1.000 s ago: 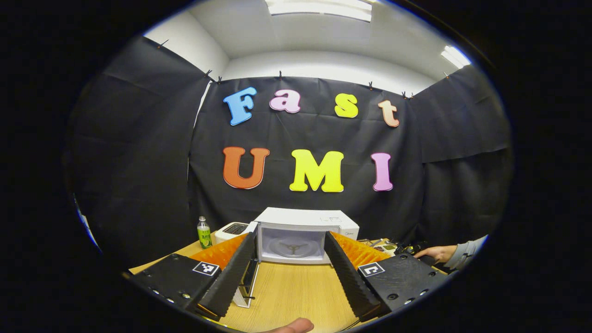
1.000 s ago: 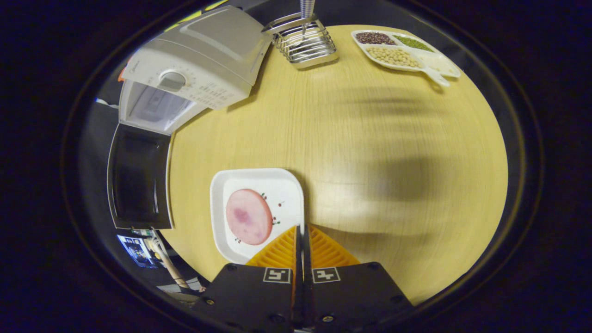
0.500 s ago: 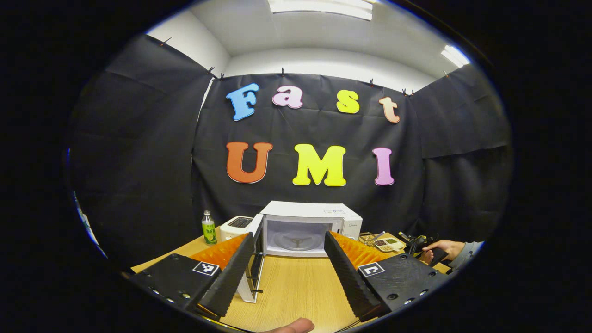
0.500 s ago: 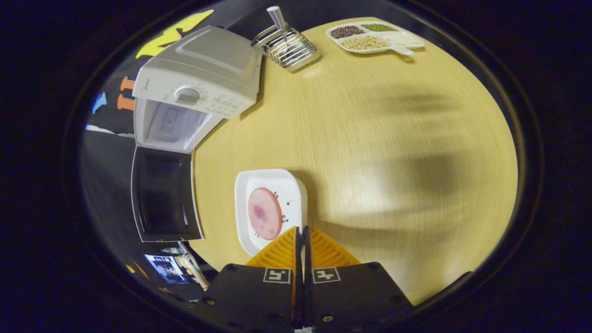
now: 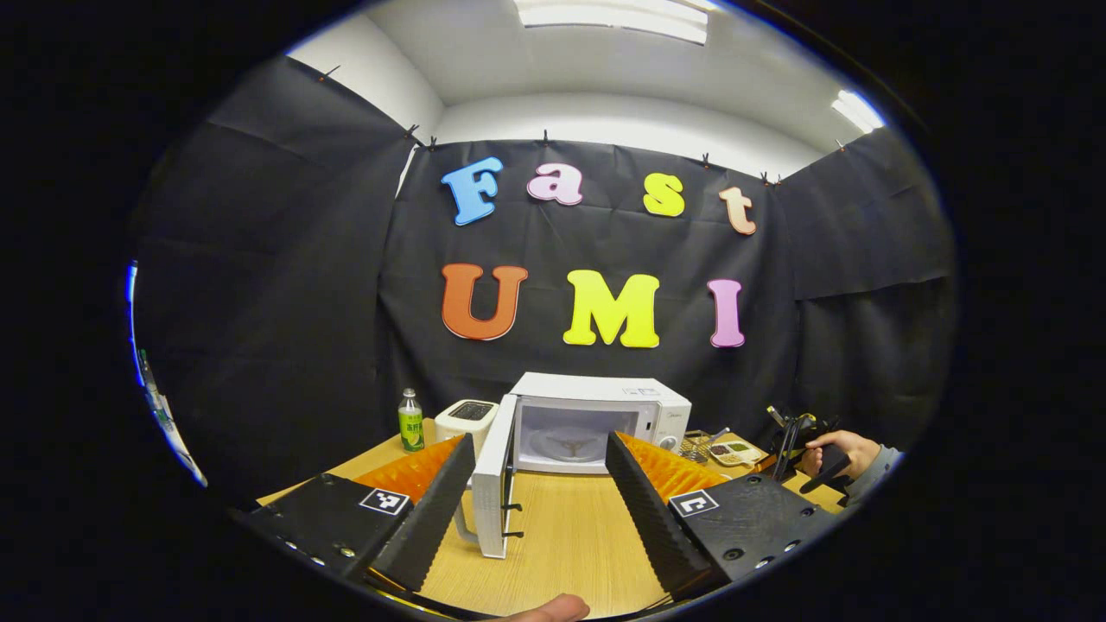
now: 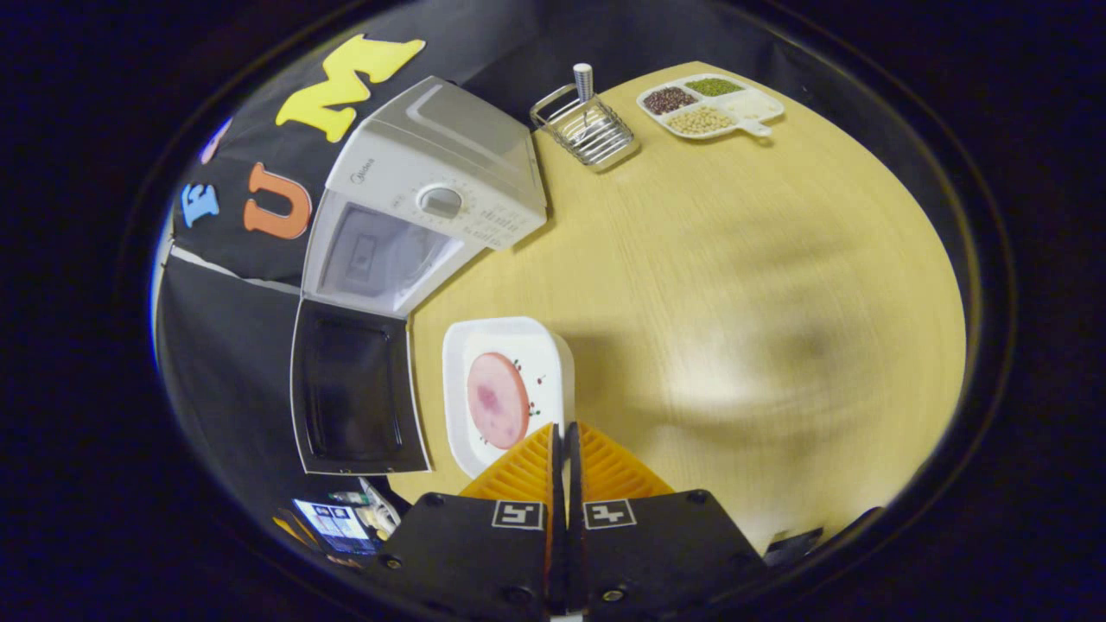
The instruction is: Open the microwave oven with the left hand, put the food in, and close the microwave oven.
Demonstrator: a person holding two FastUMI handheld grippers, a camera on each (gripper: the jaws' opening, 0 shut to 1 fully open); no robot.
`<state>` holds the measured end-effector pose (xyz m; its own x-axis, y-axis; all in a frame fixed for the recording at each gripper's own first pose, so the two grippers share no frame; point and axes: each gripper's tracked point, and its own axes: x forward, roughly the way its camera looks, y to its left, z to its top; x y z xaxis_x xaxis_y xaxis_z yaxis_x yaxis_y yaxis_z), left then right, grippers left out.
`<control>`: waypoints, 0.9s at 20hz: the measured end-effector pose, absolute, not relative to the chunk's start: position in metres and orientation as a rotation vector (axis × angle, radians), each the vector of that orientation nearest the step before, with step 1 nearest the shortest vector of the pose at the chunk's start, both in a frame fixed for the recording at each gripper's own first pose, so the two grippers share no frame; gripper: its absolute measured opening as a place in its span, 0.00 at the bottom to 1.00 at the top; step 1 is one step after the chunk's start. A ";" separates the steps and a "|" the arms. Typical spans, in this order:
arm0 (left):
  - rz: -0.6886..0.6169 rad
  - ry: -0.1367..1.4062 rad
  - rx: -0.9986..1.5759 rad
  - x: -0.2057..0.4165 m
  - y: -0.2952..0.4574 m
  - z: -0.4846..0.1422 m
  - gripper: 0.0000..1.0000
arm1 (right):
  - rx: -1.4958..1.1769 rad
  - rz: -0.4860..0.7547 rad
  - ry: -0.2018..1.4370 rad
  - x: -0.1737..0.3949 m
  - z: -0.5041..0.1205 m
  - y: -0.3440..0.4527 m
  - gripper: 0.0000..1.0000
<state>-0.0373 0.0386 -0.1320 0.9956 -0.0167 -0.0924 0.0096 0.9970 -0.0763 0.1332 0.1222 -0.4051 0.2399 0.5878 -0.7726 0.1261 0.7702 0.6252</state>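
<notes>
White plate (image 6: 505,393) clamped by right hand-held gripper (image 6: 563,432); left hand-held gripper (image 5: 540,501) spread; microwave door (image 6: 354,389) beside.

A light wooden table (image 6: 734,285) carries the microwave oven (image 6: 432,186) (door swung open), a wire rack (image 6: 587,134) and a divided tray of beans (image 6: 710,104) behind; a bottle (image 5: 410,421) and toaster (image 5: 467,419) stand beside the oven.

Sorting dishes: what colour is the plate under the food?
White plate, clearest in the right gripper view.

Plate (image 6: 505,393) near edge hidden behind right gripper (image 6: 566,441).
</notes>
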 end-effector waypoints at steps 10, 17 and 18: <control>-0.017 0.094 -0.078 -0.042 0.066 -0.138 0.93 | 0.929 0.202 1.159 0.160 -0.388 0.239 0.04; -0.026 0.121 -0.077 -0.029 0.064 -0.154 0.93 | 1.165 0.035 0.862 0.237 -0.382 0.314 0.04; -0.030 0.125 -0.080 -0.027 0.064 -0.156 0.94 | 1.197 0.018 0.842 0.247 -0.384 0.326 0.04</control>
<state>-0.0274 0.0641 -0.1564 0.9917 -0.0345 -0.1237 0.0245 0.9964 -0.0817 0.2468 0.3259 -0.3843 0.7045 0.4323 -0.5628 0.4080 0.4021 0.8197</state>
